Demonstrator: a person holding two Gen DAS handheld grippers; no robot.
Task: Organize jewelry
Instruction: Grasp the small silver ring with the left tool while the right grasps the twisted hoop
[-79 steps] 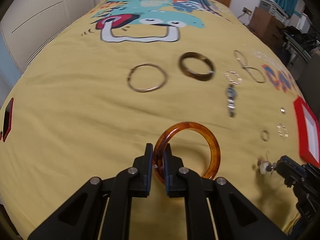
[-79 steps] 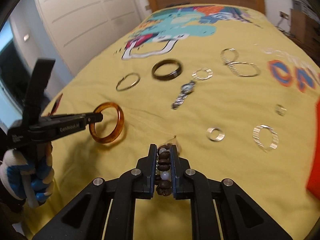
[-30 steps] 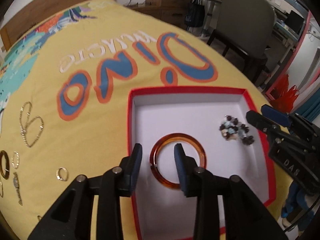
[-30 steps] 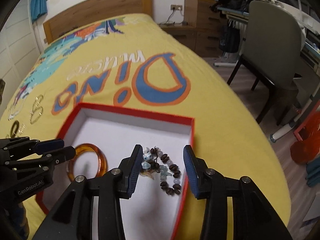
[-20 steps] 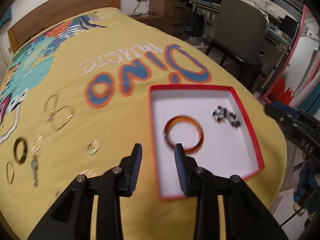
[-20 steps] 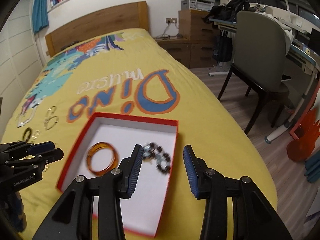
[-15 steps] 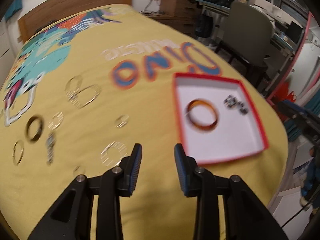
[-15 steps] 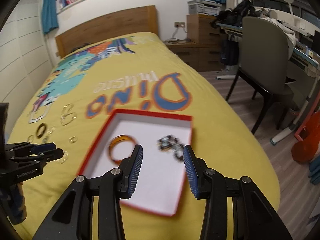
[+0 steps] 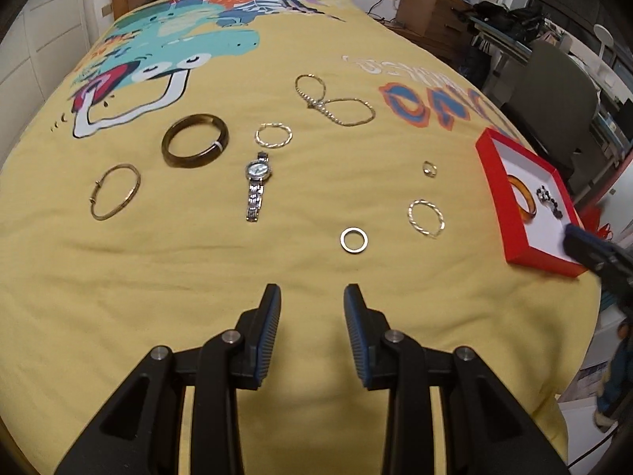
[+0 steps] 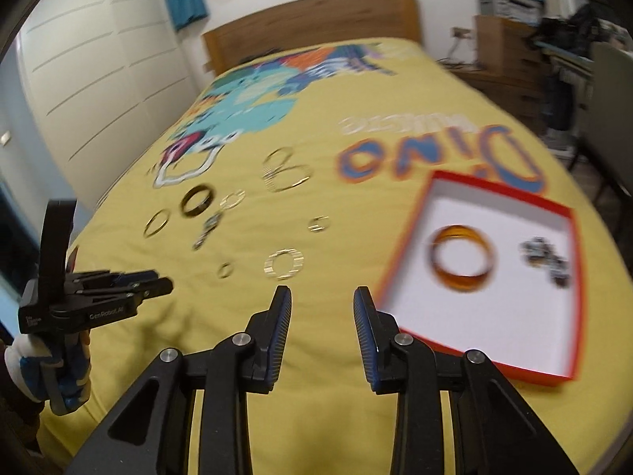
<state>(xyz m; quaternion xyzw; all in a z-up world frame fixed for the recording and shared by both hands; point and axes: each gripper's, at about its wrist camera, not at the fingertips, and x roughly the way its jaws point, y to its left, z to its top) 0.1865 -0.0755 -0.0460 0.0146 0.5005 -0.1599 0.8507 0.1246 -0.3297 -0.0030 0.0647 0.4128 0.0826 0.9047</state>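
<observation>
My left gripper (image 9: 311, 330) is spread and empty; the right gripper (image 10: 322, 330), also empty, is closing. The watch (image 9: 256, 186) at frame centre looks light, slippery and floppy, so I'd pinch its case.

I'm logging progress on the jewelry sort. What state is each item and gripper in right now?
Red box: open, on the bedspread.
Amber bangle: lying in the box.
Beaded bracelet: in the box, apart from the bangle.
Watch: laid out flat on the bedspread, unboxed.
Dark bangle: flat on the bedspread.
Left gripper: open, nothing between its fingers.
Right gripper: empty, closing.
</observation>
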